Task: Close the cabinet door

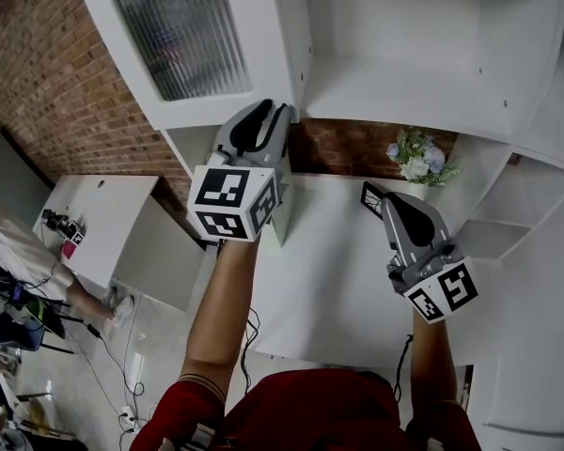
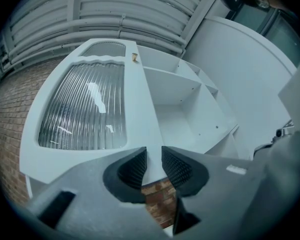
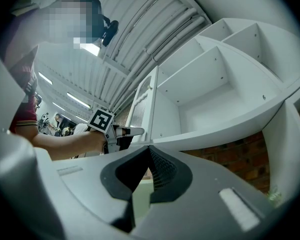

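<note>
Fingers [image 2: 132, 169] of the left gripper [image 2: 154, 165] pinch the cabinet door [image 2: 82, 109] at its lower edge, seemingly to swing it shut. It stands wide open at ten o'clock of the cabinet [image 2: 182, 114]. Right gripper [image 3: 149, 173] fingers sit pressed together, empty, over the surface [image 1: 329, 252].

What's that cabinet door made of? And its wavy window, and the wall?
The cabinet door looks like white-painted wood or board, smooth and matte. Its window seems ribbed glass, maybe clear plastic: shiny streaks on it. The wall is red brick with mortar lines.
</note>
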### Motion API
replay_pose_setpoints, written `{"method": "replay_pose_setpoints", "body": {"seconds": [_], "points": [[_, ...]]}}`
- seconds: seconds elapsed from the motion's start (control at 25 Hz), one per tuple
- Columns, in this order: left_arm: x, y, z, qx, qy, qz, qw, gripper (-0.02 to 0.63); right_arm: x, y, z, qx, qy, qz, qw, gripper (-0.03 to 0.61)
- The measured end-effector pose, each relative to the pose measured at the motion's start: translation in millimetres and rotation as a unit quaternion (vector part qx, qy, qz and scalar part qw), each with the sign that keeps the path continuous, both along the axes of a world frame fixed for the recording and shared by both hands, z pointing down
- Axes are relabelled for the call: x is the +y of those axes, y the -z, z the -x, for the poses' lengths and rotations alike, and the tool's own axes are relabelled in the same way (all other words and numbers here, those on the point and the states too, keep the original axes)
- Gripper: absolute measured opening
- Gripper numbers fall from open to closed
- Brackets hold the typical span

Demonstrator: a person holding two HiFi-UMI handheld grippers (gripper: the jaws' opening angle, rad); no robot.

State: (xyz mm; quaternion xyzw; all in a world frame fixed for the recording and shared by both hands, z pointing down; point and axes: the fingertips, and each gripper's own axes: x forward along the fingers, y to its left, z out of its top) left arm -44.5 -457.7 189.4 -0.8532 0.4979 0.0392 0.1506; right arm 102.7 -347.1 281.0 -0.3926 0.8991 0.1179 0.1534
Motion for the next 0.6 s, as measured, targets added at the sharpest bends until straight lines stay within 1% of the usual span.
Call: {"method": "replay_pose_setpoints", "body": {"seconds": [0.32, 0.6], "points": [[-3.8, 0.8, 1.7, 0.004, 0.000, -0.008, 1.0000, 0.077, -2.6, -1.8, 1.3, 0.000, -0.004, 0.002, 1.000, 0.014], [-3.4, 0.8, 1.4, 0.006, -0.009, -0.009, 0.9999, 0.077, -1.2, -0.3, 3.5, 0.001, -0.006, 0.002, 1.000, 0.014]]}}
